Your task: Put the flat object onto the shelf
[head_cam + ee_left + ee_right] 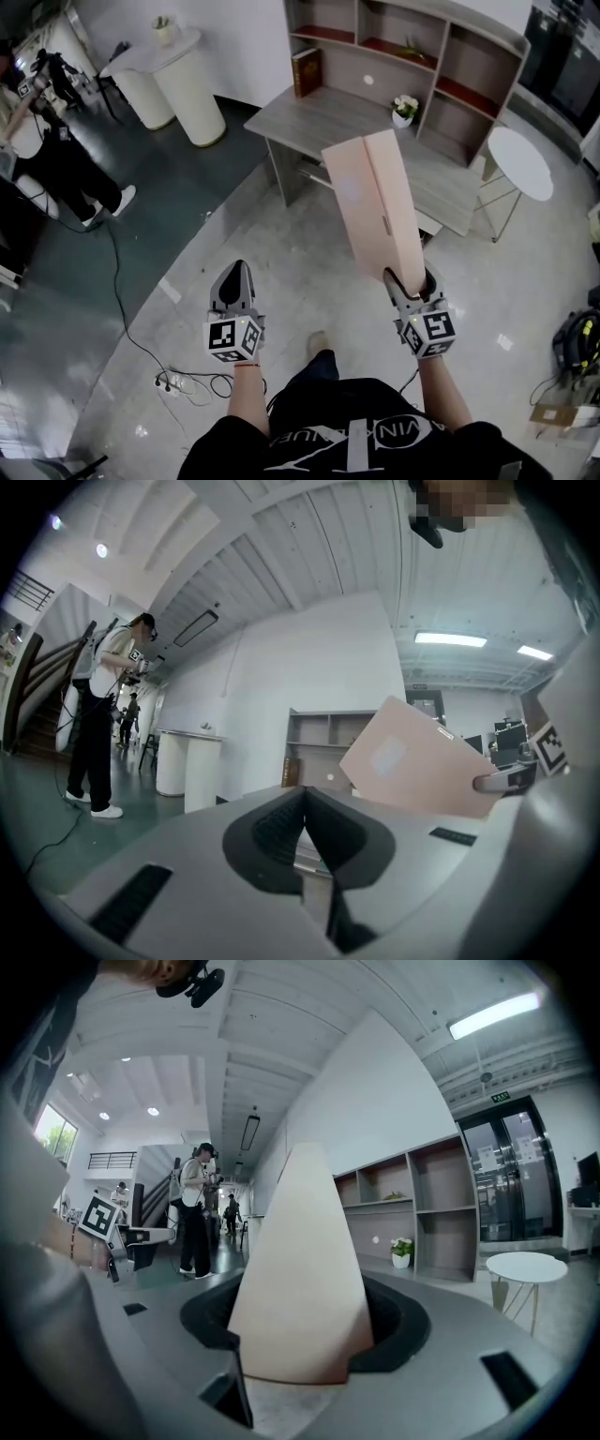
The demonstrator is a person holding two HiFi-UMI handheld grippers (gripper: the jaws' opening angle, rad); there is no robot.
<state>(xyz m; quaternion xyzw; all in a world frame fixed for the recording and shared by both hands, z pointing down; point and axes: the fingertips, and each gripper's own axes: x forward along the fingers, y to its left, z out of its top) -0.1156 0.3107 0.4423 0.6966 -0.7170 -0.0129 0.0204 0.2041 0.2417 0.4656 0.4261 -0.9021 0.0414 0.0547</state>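
A flat pale pink box (375, 206) stands tilted up from my right gripper (410, 277), whose jaws are shut on its near end. In the right gripper view the pink box (300, 1269) fills the space between the jaws and rises to a point. The same box (412, 766) shows at the right of the left gripper view. My left gripper (233, 281) hangs at the left, shut and holding nothing; its dark pads (281, 832) meet. The grey shelf unit (412, 56) with open compartments stands ahead on a grey desk (319, 117).
On the desk are a brown book (307, 71) and a small white pot of flowers (404, 109). A round white side table (520, 161) stands to the right, white cylindrical stands (178, 84) to the left. A person (47, 141) stands far left; cables (187, 382) lie on the floor.
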